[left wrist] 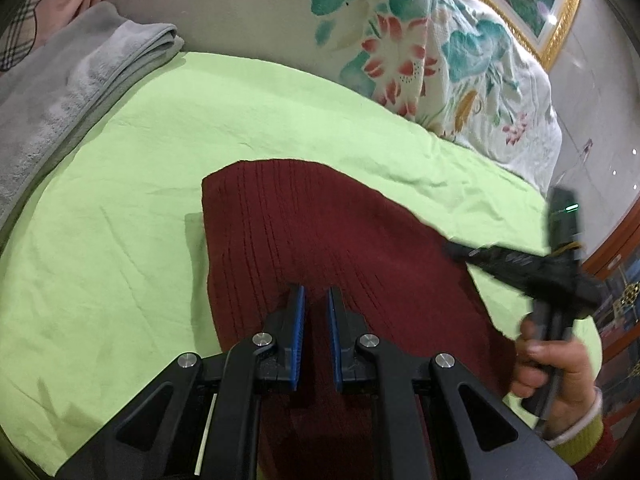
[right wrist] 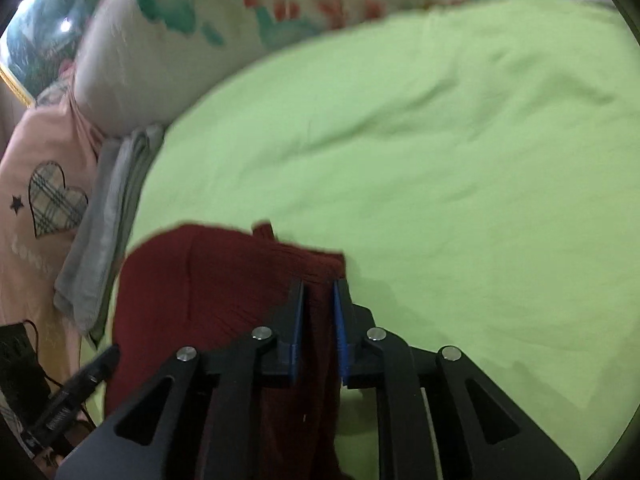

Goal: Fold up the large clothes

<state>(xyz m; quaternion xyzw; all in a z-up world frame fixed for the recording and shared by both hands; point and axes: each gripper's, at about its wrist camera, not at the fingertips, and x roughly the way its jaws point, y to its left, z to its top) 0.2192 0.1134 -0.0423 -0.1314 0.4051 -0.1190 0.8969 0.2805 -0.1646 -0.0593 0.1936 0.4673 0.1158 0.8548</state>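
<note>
Through my left wrist camera, my left gripper (left wrist: pixel 316 294) has its blue pads drawn nearly together with the dark red sweater (left wrist: pixel 320 232) running between them, so I read it as pinching the knit along the near edge. The sweater lies spread on the green sheet (left wrist: pixel 120 200), its far edge rounded over as if already doubled. To the right, my right hand (left wrist: pixel 552 364) holds the other tool low at the sweater's right border. A grey towel (left wrist: pixel 72 80) lies folded at the far left, and a flowered quilt (left wrist: pixel 420 40) is bunched behind.

Through my right wrist camera, which is a bit blurred, my right gripper (right wrist: pixel 320 286) is likewise almost shut, with a band of red knit passing up between the pads near the sweater's right corner. The green sheet beyond is bare.

I judge that I am at the grasp of a fold, both near corners taken. The next move calls for lifting both sides evenly and carrying them over toward the far edge, keeping the knit taut so it lands square.
</note>
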